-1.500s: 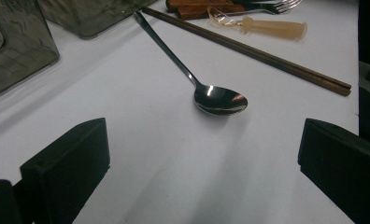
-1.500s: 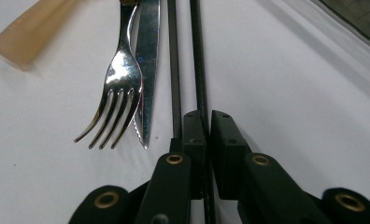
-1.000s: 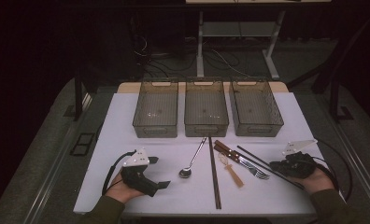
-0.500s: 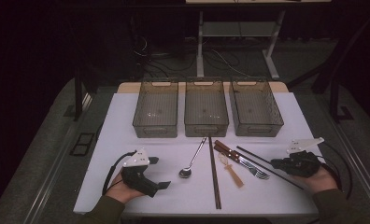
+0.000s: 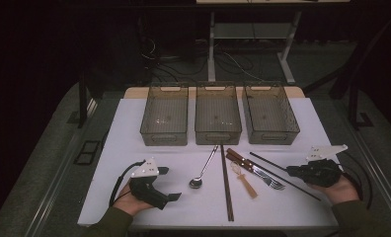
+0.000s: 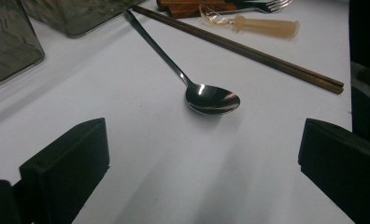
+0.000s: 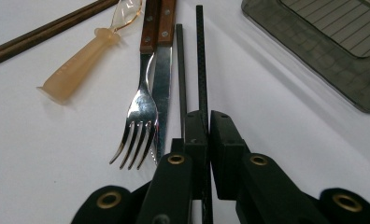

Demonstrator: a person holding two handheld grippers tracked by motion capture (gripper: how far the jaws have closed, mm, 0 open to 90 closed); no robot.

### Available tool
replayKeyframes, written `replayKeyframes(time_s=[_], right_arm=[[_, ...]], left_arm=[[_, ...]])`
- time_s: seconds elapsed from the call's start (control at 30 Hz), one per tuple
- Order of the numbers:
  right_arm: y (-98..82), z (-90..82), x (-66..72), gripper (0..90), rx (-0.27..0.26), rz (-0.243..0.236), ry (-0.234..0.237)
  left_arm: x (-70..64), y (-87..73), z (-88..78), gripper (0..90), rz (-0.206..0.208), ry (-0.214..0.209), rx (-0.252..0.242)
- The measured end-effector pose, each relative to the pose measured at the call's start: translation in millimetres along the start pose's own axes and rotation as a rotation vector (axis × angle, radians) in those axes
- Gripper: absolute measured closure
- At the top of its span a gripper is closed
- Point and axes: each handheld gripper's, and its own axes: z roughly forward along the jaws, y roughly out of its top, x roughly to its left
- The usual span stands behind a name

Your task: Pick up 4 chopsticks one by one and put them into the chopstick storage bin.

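My right gripper (image 5: 293, 171) lies low at the table's right, shut on a thin black chopstick (image 5: 270, 170). In the right gripper view its jaws (image 7: 209, 119) pinch that chopstick (image 7: 200, 56), and a second black chopstick (image 7: 180, 70) lies just to its left. My left gripper (image 5: 168, 183) rests at the front left, open and holding nothing. In the left gripper view it (image 6: 199, 154) faces a steel spoon (image 6: 211, 98) lying a short way ahead on the white table (image 6: 127, 140).
Three empty smoky plastic bins (image 5: 165, 118) (image 5: 218, 114) (image 5: 269, 114) stand in a row at the back. In the middle lie the spoon (image 5: 203, 170), brown chopsticks (image 5: 226, 183), a wooden-handled fork (image 7: 143, 107) and knife (image 7: 163, 84), and a beige-handled tool (image 5: 246, 183).
My right gripper has edged slightly to the right with the black chopstick in its jaws. The left gripper and the cutlery have stayed put.
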Motion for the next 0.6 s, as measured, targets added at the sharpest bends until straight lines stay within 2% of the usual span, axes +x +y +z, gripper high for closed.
replayKeyframes(time_s=[0.17,0.6], right_arm=[[2.1,-1.8,0.7,85.6,-0.019,0.006,0.015],[15.2,-6.5,6.4,85.6,-0.080,0.001,0.048]], left_arm=[[-0.2,0.4,0.0,0.3,0.001,0.003,-0.015],[0.5,0.1,1.9,0.5,0.002,0.013,0.006]])
